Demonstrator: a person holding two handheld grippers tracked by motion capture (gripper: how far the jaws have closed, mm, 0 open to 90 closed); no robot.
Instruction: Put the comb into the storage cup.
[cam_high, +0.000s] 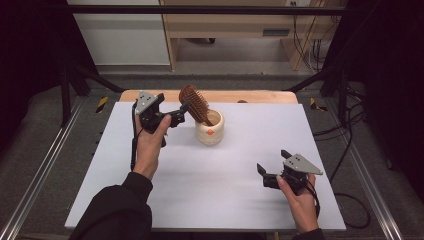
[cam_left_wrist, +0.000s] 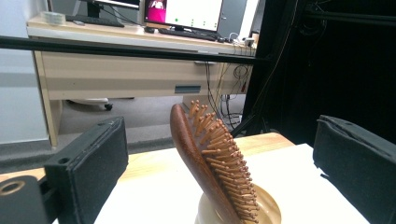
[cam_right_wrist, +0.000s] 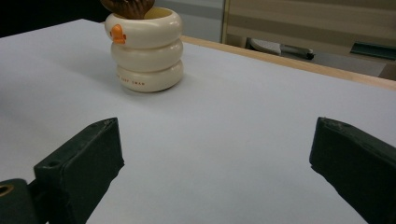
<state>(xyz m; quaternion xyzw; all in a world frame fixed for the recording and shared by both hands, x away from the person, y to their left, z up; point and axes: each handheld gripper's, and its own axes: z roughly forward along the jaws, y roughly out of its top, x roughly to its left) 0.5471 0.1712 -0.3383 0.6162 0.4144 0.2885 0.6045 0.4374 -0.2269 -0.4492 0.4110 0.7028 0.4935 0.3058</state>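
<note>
A brown wooden hairbrush (cam_high: 194, 103) stands handle-down in a cream ringed cup (cam_high: 209, 129) with an orange mark, at the back middle of the white table (cam_high: 200, 195). My left gripper (cam_high: 181, 113) is raised just left of the brush head, open and not touching it. In the left gripper view the brush (cam_left_wrist: 205, 158) leans between the wide-apart jaws of the left gripper (cam_left_wrist: 219, 125), with its bristles facing right, over the cup (cam_left_wrist: 268, 210). My right gripper (cam_high: 272, 161) rests open at the front right, pointed at the cup (cam_right_wrist: 147, 51), with nothing between the jaws of the right gripper (cam_right_wrist: 215, 126).
A wooden strip (cam_high: 250, 96) runs along the table's far edge. Black frame bars (cam_high: 320, 75) and cables (cam_high: 345, 145) flank the table. Beyond stands a desk (cam_left_wrist: 116, 70) with monitors.
</note>
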